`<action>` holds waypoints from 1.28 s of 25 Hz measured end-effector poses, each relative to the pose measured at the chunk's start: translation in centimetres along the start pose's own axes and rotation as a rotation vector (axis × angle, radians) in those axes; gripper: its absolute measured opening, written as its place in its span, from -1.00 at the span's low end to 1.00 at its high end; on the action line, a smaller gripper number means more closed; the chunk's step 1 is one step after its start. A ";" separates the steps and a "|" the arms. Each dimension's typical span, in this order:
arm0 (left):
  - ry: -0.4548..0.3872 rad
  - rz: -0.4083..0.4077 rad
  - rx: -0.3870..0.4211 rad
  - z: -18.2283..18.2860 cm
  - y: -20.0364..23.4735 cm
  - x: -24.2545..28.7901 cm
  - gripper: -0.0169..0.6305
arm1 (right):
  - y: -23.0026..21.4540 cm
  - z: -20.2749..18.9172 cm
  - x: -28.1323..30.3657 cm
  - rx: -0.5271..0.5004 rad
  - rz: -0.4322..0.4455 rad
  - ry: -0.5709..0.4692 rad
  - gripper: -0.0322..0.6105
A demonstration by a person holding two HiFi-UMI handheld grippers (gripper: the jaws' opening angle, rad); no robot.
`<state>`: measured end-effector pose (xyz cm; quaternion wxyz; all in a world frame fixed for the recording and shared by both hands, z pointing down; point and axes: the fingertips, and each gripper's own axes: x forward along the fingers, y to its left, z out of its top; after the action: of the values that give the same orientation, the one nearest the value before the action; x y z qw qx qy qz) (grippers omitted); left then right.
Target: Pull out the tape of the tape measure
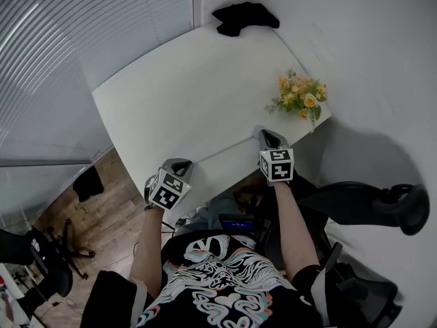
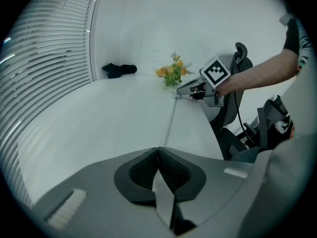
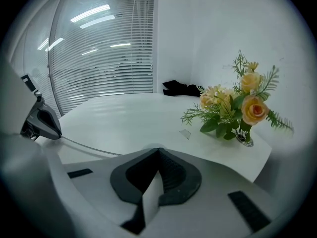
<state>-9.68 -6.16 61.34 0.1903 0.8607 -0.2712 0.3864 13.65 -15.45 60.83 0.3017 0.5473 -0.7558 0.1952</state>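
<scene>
A thin pale tape point(image 1: 222, 149) is stretched in a straight line over the near edge of the white table point(image 1: 184, 94), running from one gripper to the other. My left gripper point(image 1: 183, 162) is shut on one end of it, and the tape point(image 2: 170, 125) leads away from its closed jaws point(image 2: 158, 148) toward the right gripper point(image 2: 179, 94). My right gripper point(image 1: 268, 134) is shut on the other end. In the right gripper view a white strip sits between the closed jaws point(image 3: 157, 150), and the tape point(image 3: 89, 148) curves off to the left gripper point(image 3: 42, 123). No tape measure case shows.
A small vase of yellow flowers point(image 1: 300, 96) stands at the table's right edge, near the right gripper. A black cloth point(image 1: 242, 16) lies at the far corner. A black office chair point(image 1: 369, 207) is at my right. Blinds line the left wall.
</scene>
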 end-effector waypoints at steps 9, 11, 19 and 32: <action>0.025 0.057 -0.048 -2.4 1.7 -2.0 -0.93 | 0.1 0.1 0.0 0.011 0.000 -0.011 -0.89; 0.032 0.070 -0.056 -3.2 1.9 -2.4 -0.93 | 0.1 0.1 0.0 0.010 -0.002 -0.012 -0.89; 0.041 0.096 -0.061 -4.3 2.3 -3.3 -0.93 | 0.0 0.1 0.1 0.023 -0.010 -0.022 -0.89; 0.082 0.215 -0.153 -8.8 5.4 -6.9 -0.93 | 0.2 0.0 -0.1 0.017 -0.010 -0.027 -0.89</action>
<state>-21.77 -3.39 62.22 0.2239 0.7932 -0.3828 0.4174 13.51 -15.32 60.74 0.2879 0.5562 -0.7554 0.1926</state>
